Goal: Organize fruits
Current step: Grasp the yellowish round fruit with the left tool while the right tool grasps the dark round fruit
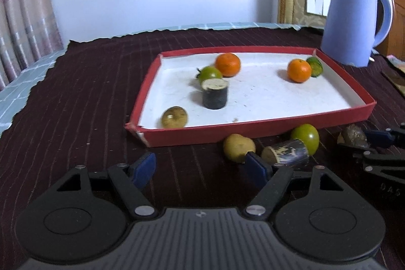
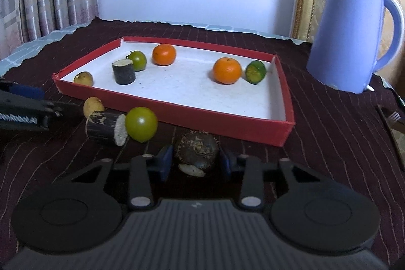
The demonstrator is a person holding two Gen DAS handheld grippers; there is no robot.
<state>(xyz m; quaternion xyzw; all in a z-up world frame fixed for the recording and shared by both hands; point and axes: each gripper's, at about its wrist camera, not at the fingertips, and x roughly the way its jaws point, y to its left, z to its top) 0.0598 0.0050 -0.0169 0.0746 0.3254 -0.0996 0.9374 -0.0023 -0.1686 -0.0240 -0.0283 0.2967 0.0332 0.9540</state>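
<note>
While the left gripper (image 1: 200, 167) gapes empty, the right gripper (image 2: 196, 162) clamps the dark tuber (image 2: 197, 152) just before the tray (image 2: 192, 115).

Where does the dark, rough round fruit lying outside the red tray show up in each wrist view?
Left wrist view: the dark rough fruit sits at the far right, between the right gripper's pads.
Right wrist view: it lies bottom centre, between the pads.
Shared landmark: the red tray, just behind it in both.
</note>
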